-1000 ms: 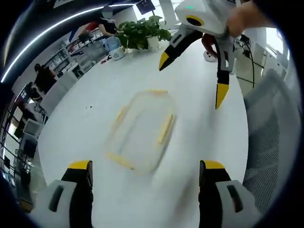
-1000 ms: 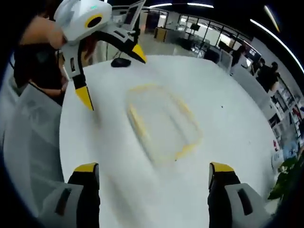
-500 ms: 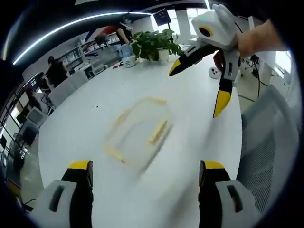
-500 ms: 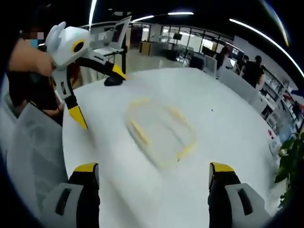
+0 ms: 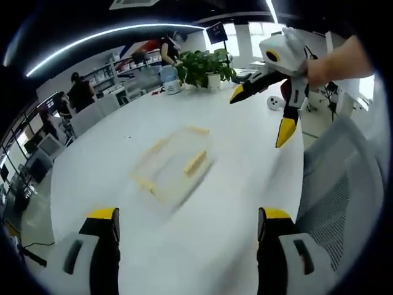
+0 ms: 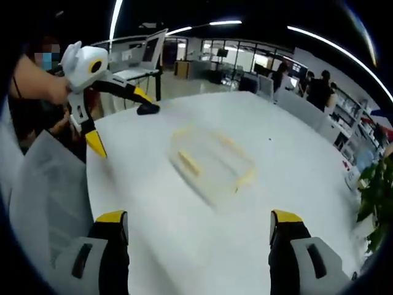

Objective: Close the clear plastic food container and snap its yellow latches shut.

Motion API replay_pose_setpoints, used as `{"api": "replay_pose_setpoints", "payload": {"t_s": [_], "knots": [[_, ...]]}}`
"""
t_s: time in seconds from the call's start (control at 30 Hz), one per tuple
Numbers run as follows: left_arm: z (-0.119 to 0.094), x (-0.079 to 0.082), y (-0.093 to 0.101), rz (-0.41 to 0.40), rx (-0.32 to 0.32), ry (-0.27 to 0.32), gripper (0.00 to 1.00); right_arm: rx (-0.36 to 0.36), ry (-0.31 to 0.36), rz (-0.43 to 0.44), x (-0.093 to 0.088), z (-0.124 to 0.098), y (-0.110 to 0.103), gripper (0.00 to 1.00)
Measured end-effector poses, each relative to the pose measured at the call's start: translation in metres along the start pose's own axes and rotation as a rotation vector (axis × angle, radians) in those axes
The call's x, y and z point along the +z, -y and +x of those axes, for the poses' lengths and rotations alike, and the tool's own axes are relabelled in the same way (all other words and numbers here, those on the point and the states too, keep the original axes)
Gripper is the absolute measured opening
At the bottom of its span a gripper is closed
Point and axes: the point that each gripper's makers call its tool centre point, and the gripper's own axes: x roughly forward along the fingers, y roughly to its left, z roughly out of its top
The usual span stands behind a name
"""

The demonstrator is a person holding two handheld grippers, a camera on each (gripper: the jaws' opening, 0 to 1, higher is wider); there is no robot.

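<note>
likely light, stiff and slippery, the clear plastic food container (image 5: 173, 165) (image 6: 212, 161) lies mid-table (image 5: 233, 203), apart from the left gripper (image 5: 186, 222) and right gripper (image 6: 199, 227), both spread wide; press each yellow latch (image 5: 194, 162) squarely.

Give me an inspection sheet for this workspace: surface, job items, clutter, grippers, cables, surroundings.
Surface: white table, round-edged, mostly bare.
Job's things: clear food container with yellow latches lying mid-table, blurred; latch state cannot be told.
Clutter: dark mouse-like item at the far edge.
Grippers: left gripper and right gripper both open, above the table, apart from the container.
Cables: nothing seen.
Surroundings: potted plant, laptop, mesh chair, people in an office.
</note>
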Motion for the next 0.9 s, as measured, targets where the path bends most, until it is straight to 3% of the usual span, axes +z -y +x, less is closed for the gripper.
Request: {"api": "replay_pose_setpoints", "payload": {"t_s": [0.17, 0.43, 0.5, 0.9], "knots": [[-0.013, -0.002, 0.002, -0.045, 0.028, 0.049, 0.96, -0.018, 0.025, 0.03, -0.011, -0.008, -0.006, 0.98], [-0.025, -0.017, 0.01, -0.089, 0.055, 0.077, 0.96, -0.051, 0.071, 0.056, -0.021, -0.021, -0.015, 0.98], [-0.03, -0.017, 0.012, -0.119, 0.065, 0.116, 0.96, -0.066, 0.091, 0.072, -0.024, -0.026, -0.014, 0.97], [-0.042, -0.032, 0.026, -0.153, 0.077, 0.166, 0.97, -0.1, 0.142, 0.119, -0.041, -0.046, -0.02, 0.97]]}}
